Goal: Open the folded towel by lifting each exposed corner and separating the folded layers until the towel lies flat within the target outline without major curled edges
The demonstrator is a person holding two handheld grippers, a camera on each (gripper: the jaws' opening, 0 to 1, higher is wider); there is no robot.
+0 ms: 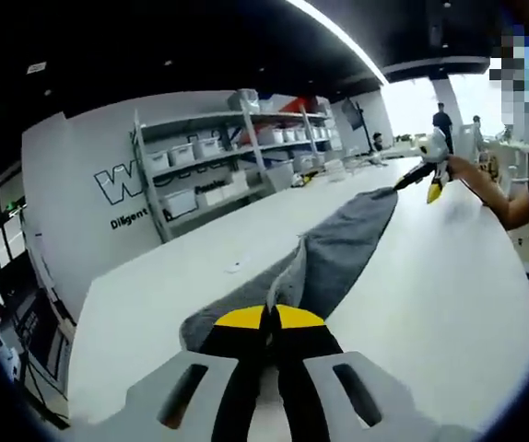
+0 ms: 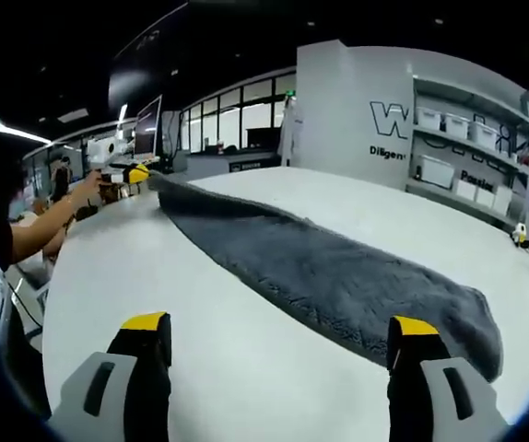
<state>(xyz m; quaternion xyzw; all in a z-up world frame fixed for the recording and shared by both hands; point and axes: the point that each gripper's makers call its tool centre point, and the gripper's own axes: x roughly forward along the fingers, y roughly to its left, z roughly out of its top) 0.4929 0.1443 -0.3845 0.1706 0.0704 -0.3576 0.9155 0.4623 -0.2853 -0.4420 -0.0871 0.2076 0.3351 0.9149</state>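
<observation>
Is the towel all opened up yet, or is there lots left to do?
Partly done. The grey towel is stretched out long across the white table. In hand: the left claw is shut on one end, and the right claw is open by the other end, holding nothing. Left to do: the towel looks like a narrow folded strip, so it needs spreading flat.

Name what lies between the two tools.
The grey towel, stretched along the table from the left tool, shut on its near end, toward the right tool; the left gripper view shows this.
</observation>
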